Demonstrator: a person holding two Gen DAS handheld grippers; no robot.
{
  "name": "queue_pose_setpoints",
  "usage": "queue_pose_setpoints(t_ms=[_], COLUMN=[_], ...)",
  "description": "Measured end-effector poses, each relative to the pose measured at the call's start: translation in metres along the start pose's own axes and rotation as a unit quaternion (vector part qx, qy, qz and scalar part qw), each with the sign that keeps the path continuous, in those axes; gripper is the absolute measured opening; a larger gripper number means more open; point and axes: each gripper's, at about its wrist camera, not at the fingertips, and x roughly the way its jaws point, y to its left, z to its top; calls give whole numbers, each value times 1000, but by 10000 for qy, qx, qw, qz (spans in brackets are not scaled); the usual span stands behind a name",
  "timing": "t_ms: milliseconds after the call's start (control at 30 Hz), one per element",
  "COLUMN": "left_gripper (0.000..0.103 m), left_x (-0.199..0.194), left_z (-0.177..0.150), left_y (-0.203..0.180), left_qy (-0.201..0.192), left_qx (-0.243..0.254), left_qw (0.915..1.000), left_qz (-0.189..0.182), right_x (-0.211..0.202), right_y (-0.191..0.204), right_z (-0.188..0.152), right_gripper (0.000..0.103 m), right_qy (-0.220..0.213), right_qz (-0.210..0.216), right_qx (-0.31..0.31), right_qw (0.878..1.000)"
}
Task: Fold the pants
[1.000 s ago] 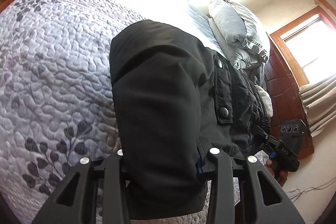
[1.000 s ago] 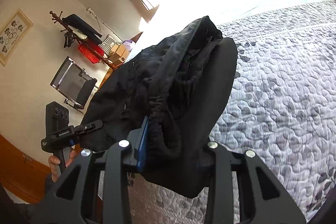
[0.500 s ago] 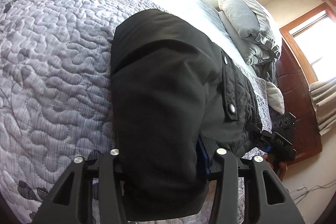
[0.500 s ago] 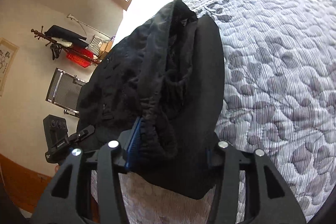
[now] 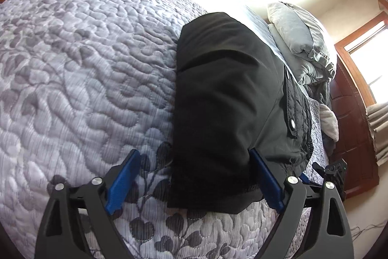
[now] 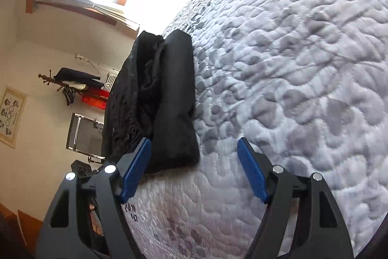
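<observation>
Both my hand-held grippers, left (image 5: 194, 180) and right (image 6: 194, 168), gape over the pants (image 5: 225, 98); fold looks laid, so next I'd check it.

the folded pants (image 5: 225, 98) lie on the bed (image 5: 84, 64). pillows (image 5: 298, 35) sit behind them. the left gripper (image 5: 194, 176) straddles their near edge; the right gripper (image 6: 194, 166) sits just beside them.

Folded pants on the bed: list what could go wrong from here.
1. The pants lie folded near the quilt edge; a nudge might slide them off.
2. The open left hand-held gripper straddles the hem, so pulling back could snag it and undo the fold.
3. The open right hand-held gripper has one finger touching the bundle and could drag it.
</observation>
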Motion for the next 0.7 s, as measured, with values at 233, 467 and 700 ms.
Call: queue_pose_setpoints(t_ms=[233, 467, 700], left_gripper=[96, 97, 99], left_x=[-34, -66, -86], left_z=[-12, -34, -56], left_y=[-12, -20, -58], left_qy=[-477, -543, -722], left_qx=[-40, -2, 533], left_qw=[9969, 9921, 9813], left_qz=[618, 1133, 1703], right_x=[-40, -45, -32], right_y=[7, 51, 100], right_z=[-25, -52, -83], right_gripper=[75, 86, 90], right_qy=[-360, -506, -489], right_qz=[-852, -2108, -2616], right_qx=[-219, -724, -1234], right_qw=[9955, 9735, 9560])
